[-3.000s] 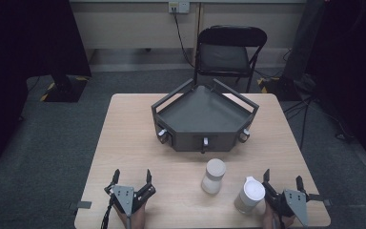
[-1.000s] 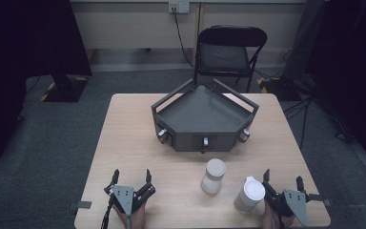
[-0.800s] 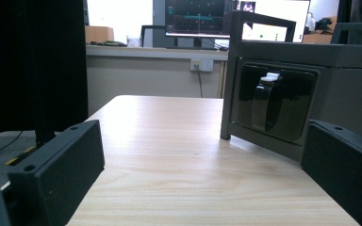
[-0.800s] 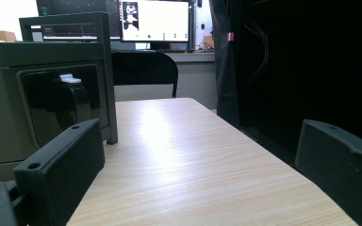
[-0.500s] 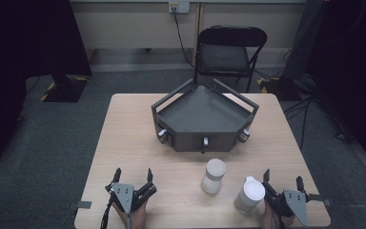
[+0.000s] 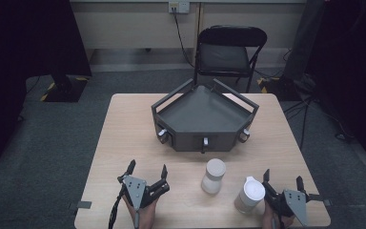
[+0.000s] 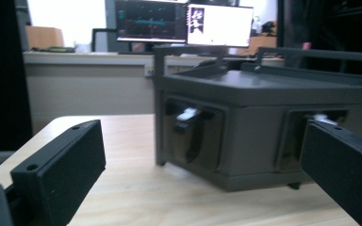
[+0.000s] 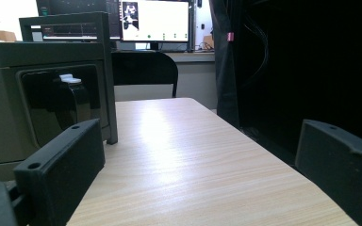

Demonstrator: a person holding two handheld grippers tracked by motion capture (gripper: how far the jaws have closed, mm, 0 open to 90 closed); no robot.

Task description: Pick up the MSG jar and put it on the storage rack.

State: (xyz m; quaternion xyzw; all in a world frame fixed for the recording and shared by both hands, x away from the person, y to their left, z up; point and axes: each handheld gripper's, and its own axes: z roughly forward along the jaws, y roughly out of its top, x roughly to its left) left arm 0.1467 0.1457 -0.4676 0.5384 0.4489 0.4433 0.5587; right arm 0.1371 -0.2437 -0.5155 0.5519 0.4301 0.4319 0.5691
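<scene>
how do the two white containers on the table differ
The left container has a flat, plain cap; the right container has a lid with a small raised tab. The left one stands nearer the grey tray, the right one nearer the table's front edge, beside the right gripper. Both are white, upright and ungripped.

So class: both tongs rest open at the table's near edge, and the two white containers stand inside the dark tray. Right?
Not quite. The high view shows the two white containers standing on the table in front of the dark tray, not inside it. Both tongs, left and right, are open.
</scene>
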